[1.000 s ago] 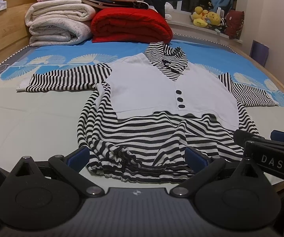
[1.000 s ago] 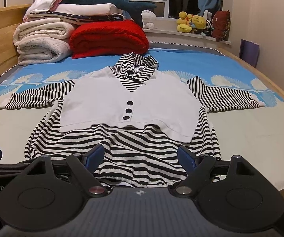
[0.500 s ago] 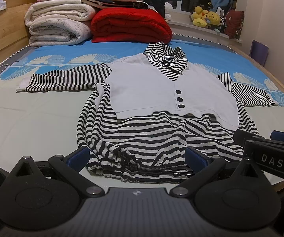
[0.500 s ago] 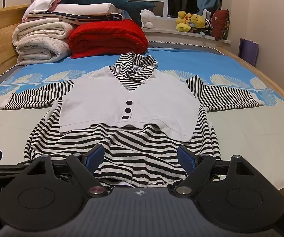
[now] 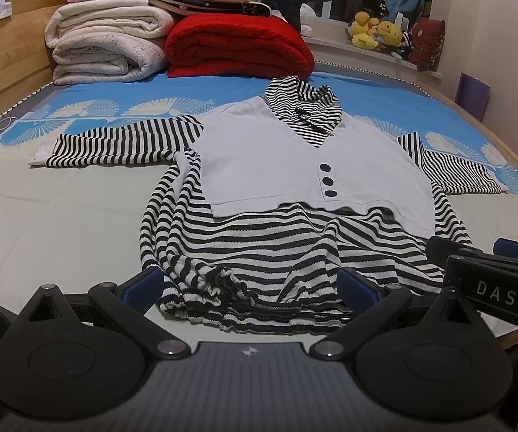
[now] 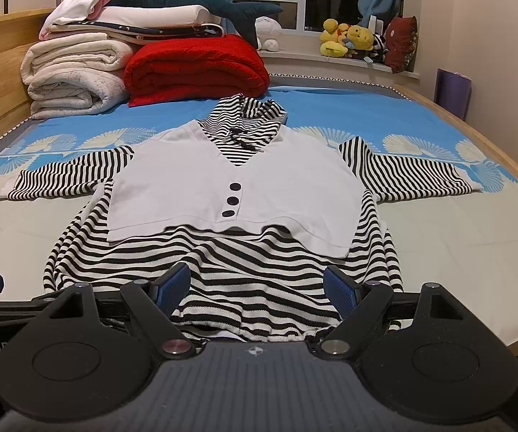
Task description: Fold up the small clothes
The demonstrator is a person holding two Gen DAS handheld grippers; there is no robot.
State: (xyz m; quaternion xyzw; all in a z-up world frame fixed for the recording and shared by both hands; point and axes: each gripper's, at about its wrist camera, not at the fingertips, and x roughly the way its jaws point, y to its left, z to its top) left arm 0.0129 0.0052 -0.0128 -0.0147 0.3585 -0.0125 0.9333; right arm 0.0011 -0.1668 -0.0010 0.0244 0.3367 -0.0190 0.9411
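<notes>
A small black-and-white striped garment (image 5: 295, 237) with a plain white vest panel (image 5: 295, 165) on its chest lies face up in the middle of a bed (image 5: 43, 223). Three dark buttons (image 5: 328, 181) run down the vest's front, and a striped collar (image 5: 302, 108) sits at the top. Both striped sleeves spread out to the sides, the left sleeve (image 5: 122, 144) flat on the sheet and the right sleeve (image 6: 410, 172) angled outward. The lower striped part is rumpled, and its hem (image 5: 244, 309) is bunched at the near edge of the bed.

The left gripper (image 5: 248, 284) hangs just over that bunched hem, its two blue-padded fingers (image 5: 143, 282) spread wide and holding nothing. The right gripper (image 6: 257, 286) is just beside it, over the hem's right half, its fingers (image 6: 338, 289) also spread wide and empty. Whether either one touches the cloth cannot be told.

The sheet is pale near the camera and bright blue with white fan shapes farther back. At the head of the bed sit a folded red blanket (image 5: 237, 46), a stack of cream and white bedding (image 5: 107, 46) and a dark teal plush shark (image 6: 194, 0). Yellow soft toys (image 6: 349, 41) line the window sill beyond.
</notes>
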